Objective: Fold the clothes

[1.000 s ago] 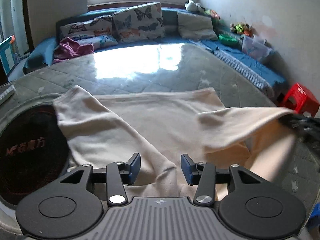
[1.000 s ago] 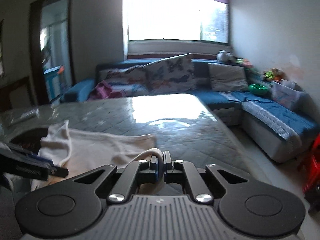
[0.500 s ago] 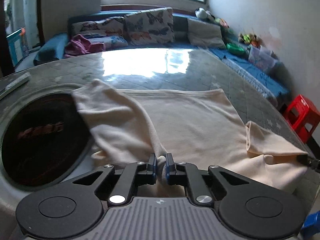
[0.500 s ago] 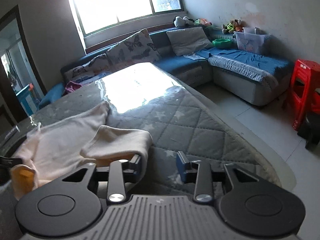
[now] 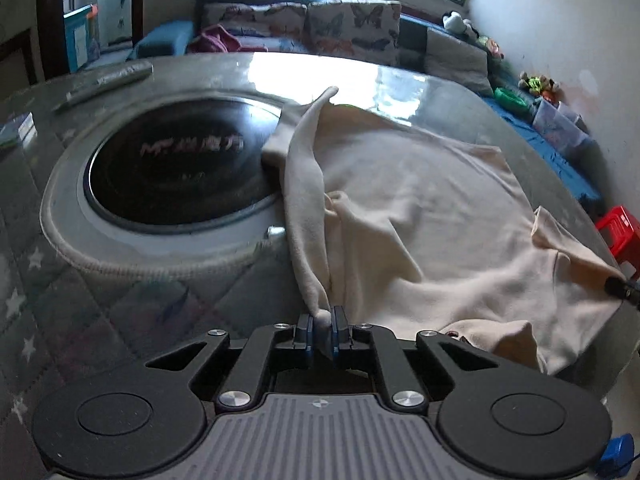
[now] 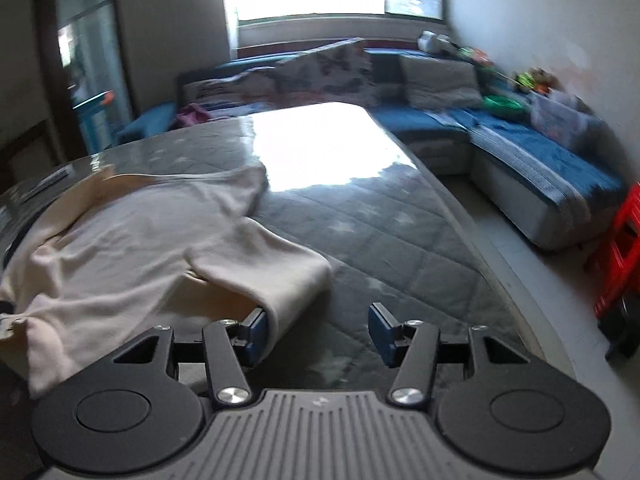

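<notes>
A cream garment lies spread on the grey quilted table; it also shows in the right wrist view. My left gripper is shut on a pinched fold of the garment's left edge, and a long strip of cloth runs from the jaws away toward the far corner. My right gripper is open and empty; its left finger touches the folded right corner of the garment. The right gripper's tip shows at the garment's right edge in the left wrist view.
A round black induction plate in a white ring sits in the table, left of the garment. A remote lies at the far left. A blue sofa with cushions wraps the far and right sides. A red stool stands on the floor at right.
My left gripper closed on the garment's left edge and has pulled it back toward the near left. My right gripper let go of the right corner, which now lies folded, and opened wide.
</notes>
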A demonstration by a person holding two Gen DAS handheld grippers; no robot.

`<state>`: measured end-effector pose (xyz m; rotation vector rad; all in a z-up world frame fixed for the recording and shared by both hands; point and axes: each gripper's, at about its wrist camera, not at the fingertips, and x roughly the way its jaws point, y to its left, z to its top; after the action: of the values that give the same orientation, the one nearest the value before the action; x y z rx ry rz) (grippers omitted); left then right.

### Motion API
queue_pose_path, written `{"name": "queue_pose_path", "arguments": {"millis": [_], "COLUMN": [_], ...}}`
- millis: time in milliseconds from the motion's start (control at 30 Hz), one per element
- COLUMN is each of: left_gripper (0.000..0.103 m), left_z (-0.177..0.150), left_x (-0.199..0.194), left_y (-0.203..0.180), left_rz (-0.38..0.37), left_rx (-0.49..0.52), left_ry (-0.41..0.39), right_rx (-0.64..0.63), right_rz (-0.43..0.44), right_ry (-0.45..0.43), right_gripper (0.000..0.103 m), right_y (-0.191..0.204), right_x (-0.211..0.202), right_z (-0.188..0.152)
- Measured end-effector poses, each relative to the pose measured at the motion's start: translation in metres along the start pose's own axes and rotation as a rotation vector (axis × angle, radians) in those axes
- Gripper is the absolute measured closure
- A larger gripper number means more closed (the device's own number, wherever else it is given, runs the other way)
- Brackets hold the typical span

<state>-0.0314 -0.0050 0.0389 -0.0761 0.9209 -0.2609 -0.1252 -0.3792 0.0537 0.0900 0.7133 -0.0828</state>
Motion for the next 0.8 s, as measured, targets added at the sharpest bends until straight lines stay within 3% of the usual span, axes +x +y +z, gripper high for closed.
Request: {"name": "queue_pose_path", "arguments": {"millis": [167,267,567,800], "left_gripper": [0.080,0.063,0.061,0.061], "left_z": [0.005,0.013,0.061,0.090], "left_x": [-0.010,-0.014,0.019,0.060], "left_y": [0.000,0.001,-0.004,-0.007], "left_rz": [0.018,0.042,0.086,0.135], "left_rx": [0.034,0.032,0.039,0.047], "left_ry": [-0.035,-0.070,-0.135,-0.128], "right_rx": [-0.126,-0.188,-0.279,-0.159], "right_rz": [0.037,0.051,-0.027,-0.180], "right_ry": [-0.022,-0.015,0.011,0.004], "right_gripper": [0.048,0.048,0.049,0.048], "right_y": [0.025,0.037,0.048,0.007], "right_x": [0.001,0.013,0.048,0.048], "right_z": [0.014,0.017,0.011,0.014]}}
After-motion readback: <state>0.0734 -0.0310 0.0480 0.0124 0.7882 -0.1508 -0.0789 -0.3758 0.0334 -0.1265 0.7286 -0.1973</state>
